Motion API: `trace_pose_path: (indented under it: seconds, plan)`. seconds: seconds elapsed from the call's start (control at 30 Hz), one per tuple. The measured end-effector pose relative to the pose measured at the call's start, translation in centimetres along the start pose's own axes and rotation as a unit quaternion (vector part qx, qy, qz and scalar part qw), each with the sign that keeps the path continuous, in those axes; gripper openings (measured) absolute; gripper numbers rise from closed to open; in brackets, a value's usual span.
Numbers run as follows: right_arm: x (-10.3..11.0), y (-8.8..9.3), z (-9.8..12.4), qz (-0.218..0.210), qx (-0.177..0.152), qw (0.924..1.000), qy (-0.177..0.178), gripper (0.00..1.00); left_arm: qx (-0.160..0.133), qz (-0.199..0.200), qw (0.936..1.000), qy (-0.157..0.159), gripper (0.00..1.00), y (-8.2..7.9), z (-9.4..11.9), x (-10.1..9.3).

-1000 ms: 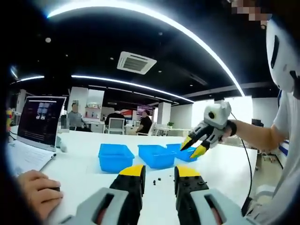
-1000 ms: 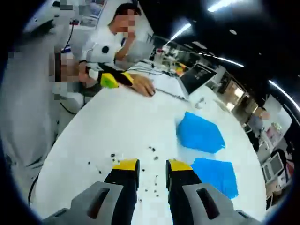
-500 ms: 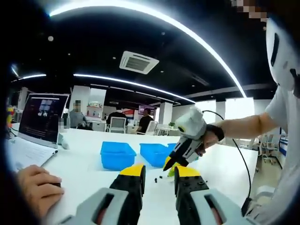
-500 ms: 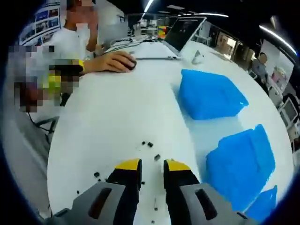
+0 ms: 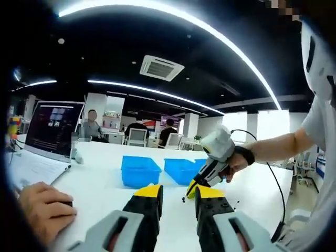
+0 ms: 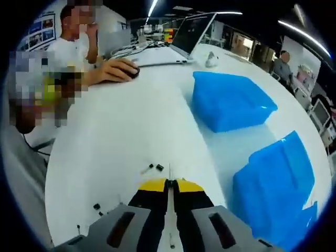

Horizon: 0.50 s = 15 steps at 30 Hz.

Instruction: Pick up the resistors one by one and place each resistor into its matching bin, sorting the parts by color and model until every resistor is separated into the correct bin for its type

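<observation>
Down low over the white table (image 6: 121,131), right gripper (image 6: 169,182) with yellow-tipped jaws pressed together, a thin wire lead poking up from between the tips; apparently pinched on a resistor (image 6: 169,173), though the body itself too small to make out. Just ahead of the tips, two more small dark resistors (image 6: 155,167) lying loose on the tabletop, others scattered to the lower left (image 6: 97,207). To the right, blue bins: nearest blue bin (image 6: 273,184) close beside the gripper, second blue bin (image 6: 231,102) further along. Beyond, an open laptop (image 6: 195,31) at the far edge and a person's hand on a mouse (image 6: 118,69).

From the left gripper view, left gripper (image 5: 177,192) held well above the table with jaws parted and nothing between them. Right gripper (image 5: 190,189) seen coming in from the right, tips down at the tabletop near a few dark specks, in front of two blue bins (image 5: 140,170). Laptop (image 5: 52,128) at the left, a hand (image 5: 44,202) resting beside it
</observation>
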State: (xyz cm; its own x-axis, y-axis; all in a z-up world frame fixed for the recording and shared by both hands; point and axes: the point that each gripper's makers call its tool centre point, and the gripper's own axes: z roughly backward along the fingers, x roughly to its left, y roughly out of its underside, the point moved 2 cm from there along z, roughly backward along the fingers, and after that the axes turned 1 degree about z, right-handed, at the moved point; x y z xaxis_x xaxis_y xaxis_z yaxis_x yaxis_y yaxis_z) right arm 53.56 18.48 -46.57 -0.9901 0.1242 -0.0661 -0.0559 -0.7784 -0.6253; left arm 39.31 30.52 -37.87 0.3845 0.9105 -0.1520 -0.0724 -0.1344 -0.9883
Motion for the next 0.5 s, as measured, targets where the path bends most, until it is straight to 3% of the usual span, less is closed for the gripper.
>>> trace_pose_path:
  seconds: [0.23,0.33,0.4,0.5]
  plan:
    - [0.0,0.2,0.8,0.012,-0.009,0.9999,0.004,0.07,0.004,0.003,1.0000,0.002,0.27,0.5,-0.1,-0.1]
    - [0.1,-0.9,2.0,0.006,-0.053,0.9986,0.005,0.07,-0.008,0.036,0.9993,0.013,0.27,0.3,-0.2,-0.3]
    - [0.1,-2.0,3.1,0.011,-0.094,0.9955,0.010,0.07,-0.008,0.035,0.9993,0.011,0.27,0.2,-0.3,0.0]
    - [0.0,-2.4,4.5,0.007,-0.119,0.9927,0.017,0.07,-0.009,0.030,0.9995,0.011,0.27,-0.3,-0.7,0.5]
